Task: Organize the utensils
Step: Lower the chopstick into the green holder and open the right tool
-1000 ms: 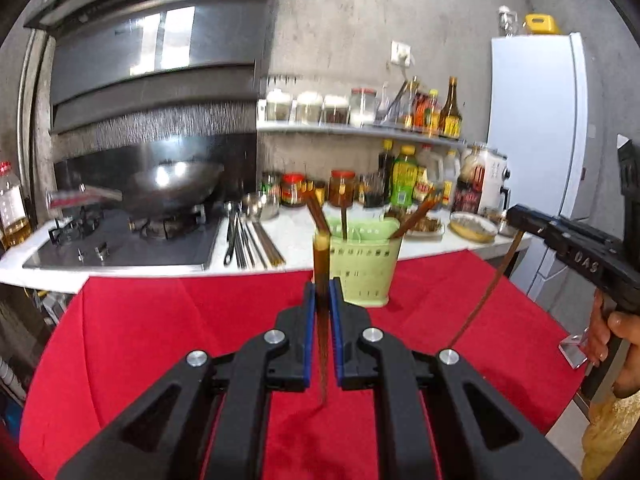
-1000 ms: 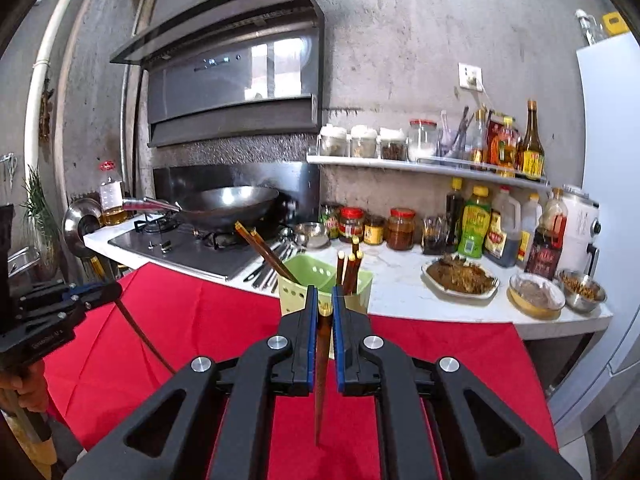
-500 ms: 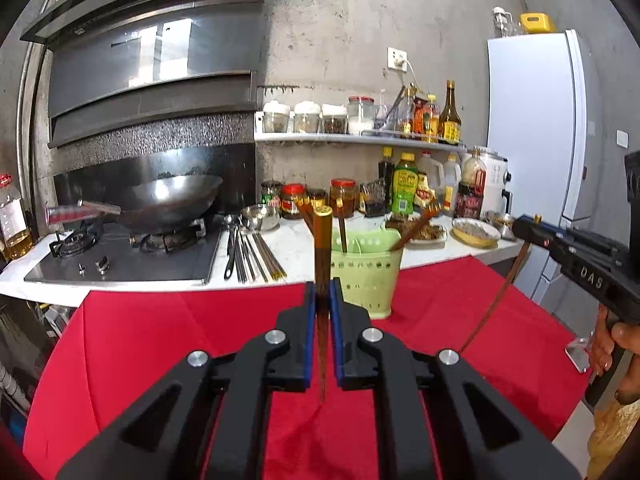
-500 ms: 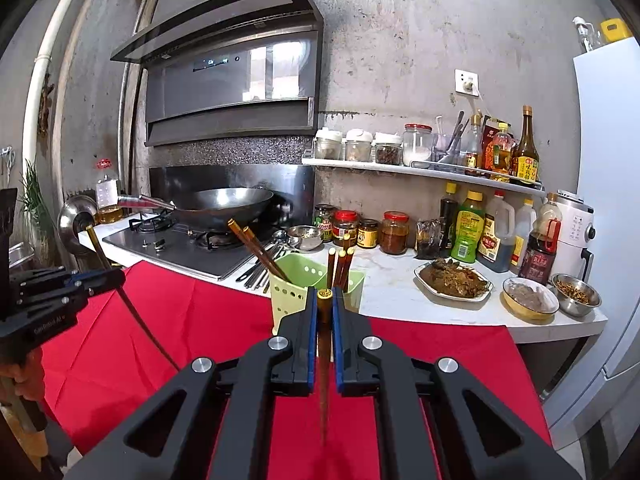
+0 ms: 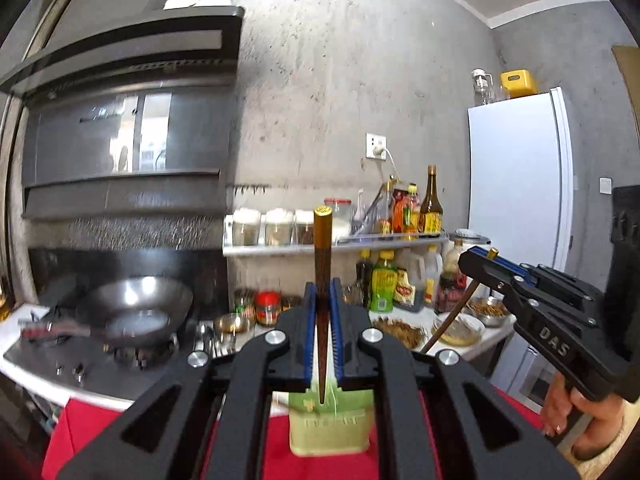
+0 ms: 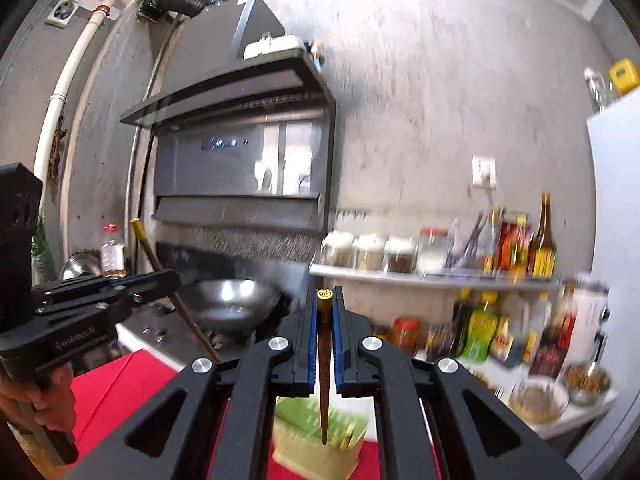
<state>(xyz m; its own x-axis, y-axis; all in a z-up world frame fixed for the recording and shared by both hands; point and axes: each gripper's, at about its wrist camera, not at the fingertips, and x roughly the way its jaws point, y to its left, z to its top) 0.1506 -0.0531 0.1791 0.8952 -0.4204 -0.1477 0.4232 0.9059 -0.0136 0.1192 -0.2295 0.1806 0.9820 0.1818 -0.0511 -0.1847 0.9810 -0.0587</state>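
My left gripper (image 5: 322,312) is shut on a dark brown chopstick (image 5: 322,256) with a gold cap, held upright, its thin tip hanging over the green utensil holder (image 5: 330,428) on the red cloth (image 5: 88,432). My right gripper (image 6: 324,320) is shut on a second brown chopstick (image 6: 324,360), also upright, its tip above the green utensil holder (image 6: 316,444). In the left wrist view the right gripper (image 5: 476,258) shows at the right with its chopstick (image 5: 450,320). In the right wrist view the left gripper (image 6: 166,276) shows at the left with its chopstick (image 6: 160,268).
A wok (image 5: 134,310) sits on the hob at the left under a range hood (image 5: 124,120). Loose utensils (image 5: 208,342) lie on the white counter. Jars and bottles (image 5: 400,216) fill a shelf, bowls of food (image 5: 456,328) stand near a white fridge (image 5: 520,184).
Both grippers have risen with their chopsticks and tilted upward; the green holder has dropped to the bottom of each view, and the hood and wall now fill the frames.
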